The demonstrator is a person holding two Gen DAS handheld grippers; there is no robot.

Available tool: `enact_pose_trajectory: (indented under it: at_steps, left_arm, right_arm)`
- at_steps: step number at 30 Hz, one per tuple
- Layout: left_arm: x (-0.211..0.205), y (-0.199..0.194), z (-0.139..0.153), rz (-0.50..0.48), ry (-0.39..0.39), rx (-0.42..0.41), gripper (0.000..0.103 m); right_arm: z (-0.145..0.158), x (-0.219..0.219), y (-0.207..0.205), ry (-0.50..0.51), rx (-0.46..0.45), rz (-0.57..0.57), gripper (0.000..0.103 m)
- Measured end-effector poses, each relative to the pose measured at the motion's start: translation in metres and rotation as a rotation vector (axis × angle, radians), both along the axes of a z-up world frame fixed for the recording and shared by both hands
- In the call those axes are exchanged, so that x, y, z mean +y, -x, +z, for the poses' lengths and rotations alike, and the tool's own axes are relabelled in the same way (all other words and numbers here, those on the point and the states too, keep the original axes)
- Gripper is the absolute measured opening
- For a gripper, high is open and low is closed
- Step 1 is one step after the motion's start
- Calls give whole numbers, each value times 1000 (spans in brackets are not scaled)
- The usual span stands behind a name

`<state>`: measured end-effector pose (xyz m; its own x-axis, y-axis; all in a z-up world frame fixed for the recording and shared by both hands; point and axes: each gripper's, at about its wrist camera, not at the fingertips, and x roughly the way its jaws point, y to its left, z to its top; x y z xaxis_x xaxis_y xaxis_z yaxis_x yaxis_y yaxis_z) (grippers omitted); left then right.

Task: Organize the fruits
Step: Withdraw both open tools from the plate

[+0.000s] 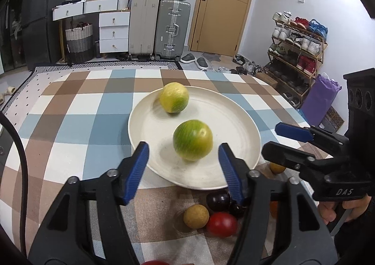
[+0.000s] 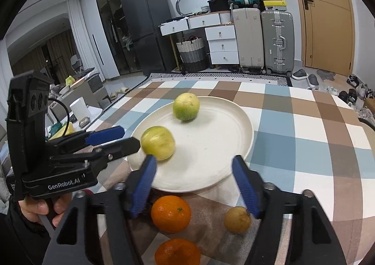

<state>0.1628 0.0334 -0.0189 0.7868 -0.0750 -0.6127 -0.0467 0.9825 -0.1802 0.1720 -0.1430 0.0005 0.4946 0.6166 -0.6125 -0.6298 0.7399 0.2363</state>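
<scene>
My left wrist camera sits low over the near edge of the desk [image 1: 70, 110], looking forward along my left gripper [image 1: 182, 159] toward the far wall and door [image 1: 222, 5]. The plate [image 1: 234, 110] lies close ahead, centre frame. My right gripper [image 1: 279, 138] enters from the right edge.

My right wrist camera is likewise low and close, set further right and angled slightly leftward across the desk [image 2: 304, 124]; my right gripper [image 2: 194, 171] frames the bottom. My left gripper [image 2: 121, 138] enters from the left.

Both views share the plate [image 2: 234, 124], the checked desk top, the suitcases [image 1: 159, 26] [image 2: 262, 40] and the door [image 2: 328, 14].
</scene>
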Motion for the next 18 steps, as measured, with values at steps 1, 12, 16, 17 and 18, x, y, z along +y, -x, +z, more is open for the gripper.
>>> enact_pose_trajectory:
  at_steps: [1, 12, 16, 17, 18]
  left_arm:
    - [1, 1, 0, 4, 2, 1, 67]
    - [7, 15, 4, 54, -33, -11, 102]
    - [12, 20, 6, 63, -34, -11, 102]
    - [13, 22, 7, 67, -36, -13, 102]
    - [14, 23, 8, 72, -38, -15, 102]
  right_arm:
    - [0, -1, 0, 2, -5, -5, 80]
    - [-1, -21, 4, 5, -31, -53, 103]
    - [0, -25, 5, -15, -17, -44, 103]
    - [0, -25, 5, -14, -19, -44, 103]
    - [0, -26, 6, -13, -19, -45, 103]
